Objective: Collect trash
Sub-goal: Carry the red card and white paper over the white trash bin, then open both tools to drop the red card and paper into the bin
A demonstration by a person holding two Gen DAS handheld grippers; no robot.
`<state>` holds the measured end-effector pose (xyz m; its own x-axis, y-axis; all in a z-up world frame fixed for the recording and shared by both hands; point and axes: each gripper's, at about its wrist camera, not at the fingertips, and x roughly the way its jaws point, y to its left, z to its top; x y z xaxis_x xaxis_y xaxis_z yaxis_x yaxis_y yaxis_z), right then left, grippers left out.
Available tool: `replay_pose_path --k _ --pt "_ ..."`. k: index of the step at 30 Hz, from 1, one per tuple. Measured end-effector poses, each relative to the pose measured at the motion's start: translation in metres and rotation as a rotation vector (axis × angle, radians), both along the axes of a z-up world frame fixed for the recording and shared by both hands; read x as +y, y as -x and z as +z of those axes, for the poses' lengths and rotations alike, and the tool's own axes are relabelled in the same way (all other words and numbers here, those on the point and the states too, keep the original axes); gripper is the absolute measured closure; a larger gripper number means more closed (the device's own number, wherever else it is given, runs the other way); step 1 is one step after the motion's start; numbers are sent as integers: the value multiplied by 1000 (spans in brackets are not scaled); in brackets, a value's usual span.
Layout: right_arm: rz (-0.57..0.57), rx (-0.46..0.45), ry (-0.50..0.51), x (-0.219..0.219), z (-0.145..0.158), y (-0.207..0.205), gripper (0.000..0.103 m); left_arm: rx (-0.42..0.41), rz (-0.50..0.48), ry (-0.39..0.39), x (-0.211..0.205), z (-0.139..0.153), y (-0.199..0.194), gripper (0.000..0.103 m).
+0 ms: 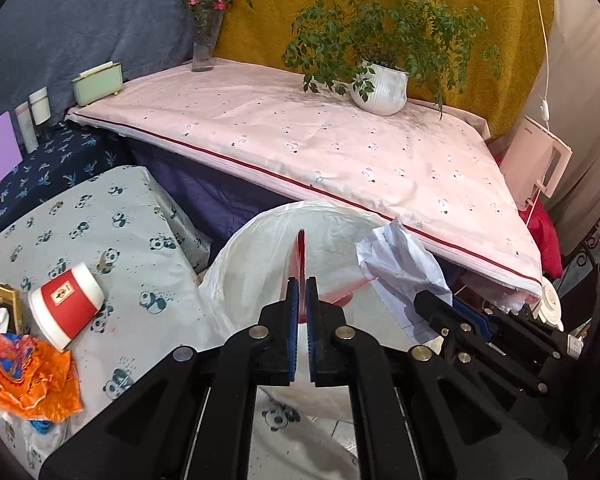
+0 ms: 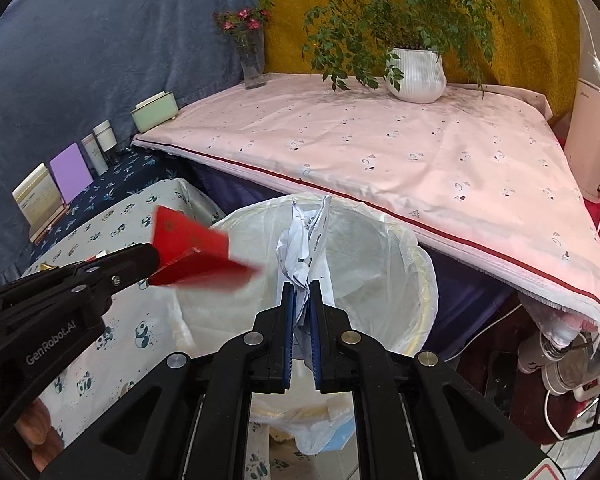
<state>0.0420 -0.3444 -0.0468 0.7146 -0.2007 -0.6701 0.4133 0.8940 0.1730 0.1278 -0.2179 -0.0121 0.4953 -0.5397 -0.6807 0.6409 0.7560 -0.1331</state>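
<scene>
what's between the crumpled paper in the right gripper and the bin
Nothing visible. The crumpled paper, clamped in the right gripper, hangs over the lined bin, whose mouth is open. The left gripper holds its red card off to the side.

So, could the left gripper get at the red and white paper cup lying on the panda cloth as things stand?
Probably not yet: the left gripper is shut on a red card over the bin. The paper cup itself lies unobstructed.

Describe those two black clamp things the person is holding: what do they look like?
Both the left gripper and the right gripper are matte black plastic scissor-like linkages joined by round silver rivets. Each ends in two flat fingers lined with ribbed blue pads. The left one carries white "GenRobot.AI" lettering on its side. No cables show.
</scene>
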Motion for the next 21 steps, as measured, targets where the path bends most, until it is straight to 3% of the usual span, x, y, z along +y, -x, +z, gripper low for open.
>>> replay_pose_path --k 1,6,9,12,21 --pt "-1 2 -3 -1 -1 -2 95 6 8 0 -1 -2 -3 95" --pt "0 -2 3 -2 -3 -10 92 1 56 3 8 -4 -10 62" --pt "3 -10 8 1 -1 -12 83 -12 89 6 20 -2 -11 53" --pt "0 -21 19 6 3 -12 71 -14 116 10 31 0 -12 44" --pt "23 -56 47 29 25 -5 58 -39 211 18 73 11 -3 30"
